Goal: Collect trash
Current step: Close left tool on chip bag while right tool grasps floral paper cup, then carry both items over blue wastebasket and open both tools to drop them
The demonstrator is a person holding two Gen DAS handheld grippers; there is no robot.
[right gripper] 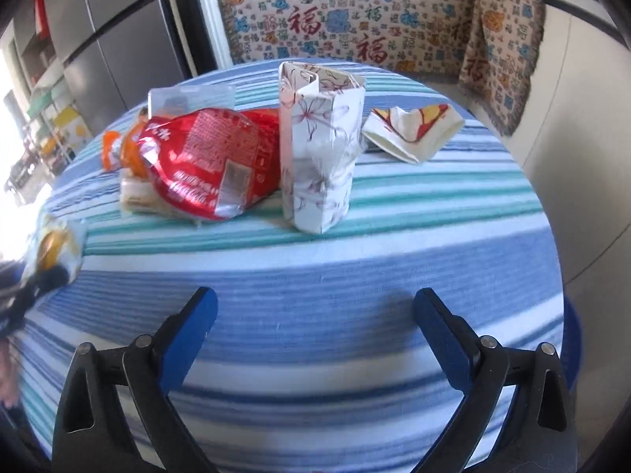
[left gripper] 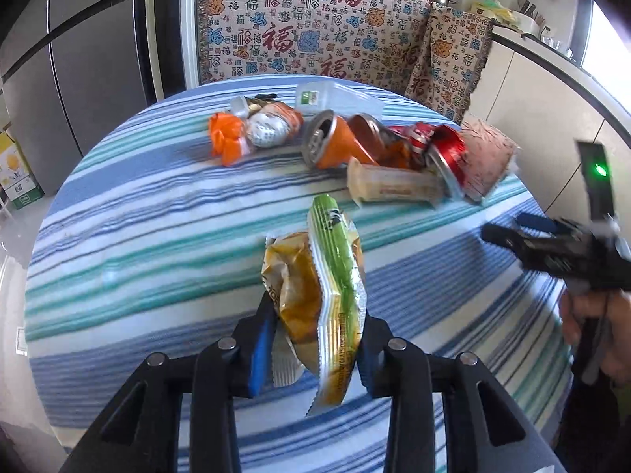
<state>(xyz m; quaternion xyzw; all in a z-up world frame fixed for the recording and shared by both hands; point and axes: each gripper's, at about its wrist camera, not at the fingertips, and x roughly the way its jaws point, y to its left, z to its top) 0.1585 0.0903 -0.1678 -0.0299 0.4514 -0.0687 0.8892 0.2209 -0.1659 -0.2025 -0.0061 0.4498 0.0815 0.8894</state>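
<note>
My left gripper (left gripper: 315,315) is shut on crumpled snack wrappers (left gripper: 319,291), one yellow-brown and one green, held above the striped tablecloth (left gripper: 157,236). Beyond it lie an orange wrapper bundle (left gripper: 252,132), an orange can (left gripper: 329,144), a crushed red can (left gripper: 445,153), a clear plastic tube (left gripper: 394,187) and a clear plastic box (left gripper: 335,96). My right gripper (right gripper: 315,315) is open and empty over the cloth (right gripper: 315,287). Ahead of it stand a floral paper carton (right gripper: 319,149), a crushed red can (right gripper: 209,161) and a crumpled paper cup (right gripper: 412,130). The right gripper (left gripper: 512,240) also shows in the left wrist view.
The round table backs onto a sofa with a patterned cover (left gripper: 315,27). A grey fridge (left gripper: 71,59) stands left, a white counter (left gripper: 544,90) right. A yellow box (left gripper: 15,173) sits on the floor at the left.
</note>
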